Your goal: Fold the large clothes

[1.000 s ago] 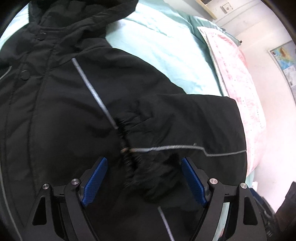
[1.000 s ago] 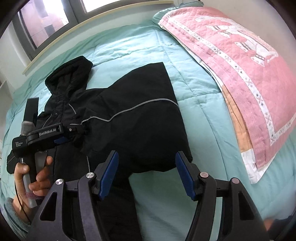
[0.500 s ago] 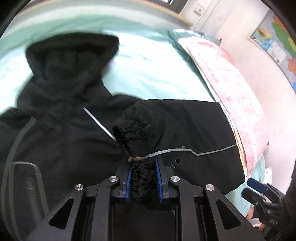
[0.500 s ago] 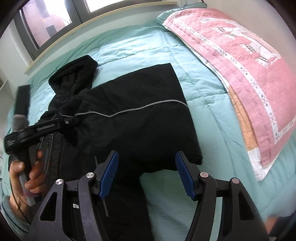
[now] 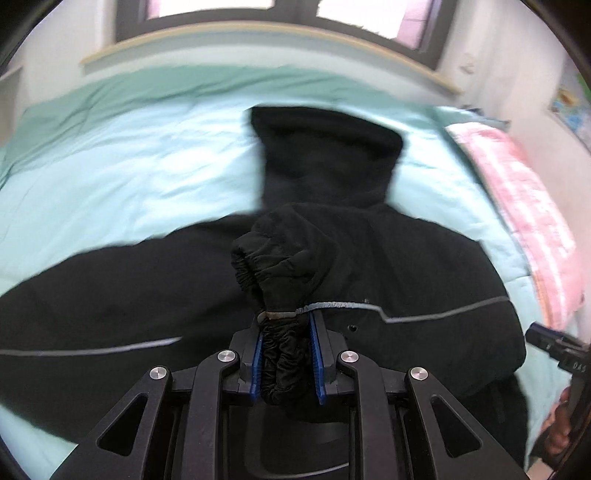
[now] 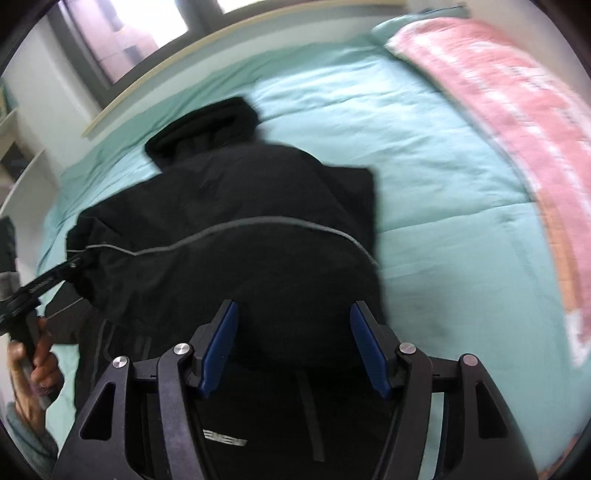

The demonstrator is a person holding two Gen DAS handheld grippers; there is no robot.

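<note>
A black hooded jacket (image 5: 424,258) with thin grey piping lies on the teal bed cover (image 5: 110,166), its hood (image 5: 325,155) toward the window. My left gripper (image 5: 286,332) is shut on the elastic sleeve cuff (image 5: 280,258), which bunches up between the blue pads and is lifted over the jacket's body. In the right wrist view the same jacket (image 6: 240,266) has its sleeve drawn across to the left, where the left gripper (image 6: 70,264) holds it. My right gripper (image 6: 293,321) hovers open above the jacket's lower part, with nothing pinched.
A pink quilted blanket (image 6: 517,110) lies along the right side of the bed. A window and its pale sill (image 5: 258,29) run behind the bed. A hand (image 6: 37,354) grips the left tool's handle. Bare teal cover (image 6: 424,147) lies between jacket and blanket.
The left gripper closed on the sleeve cuff, then lifted and carried it across the jacket toward the left. The right gripper slid over the jacket's body, still open.
</note>
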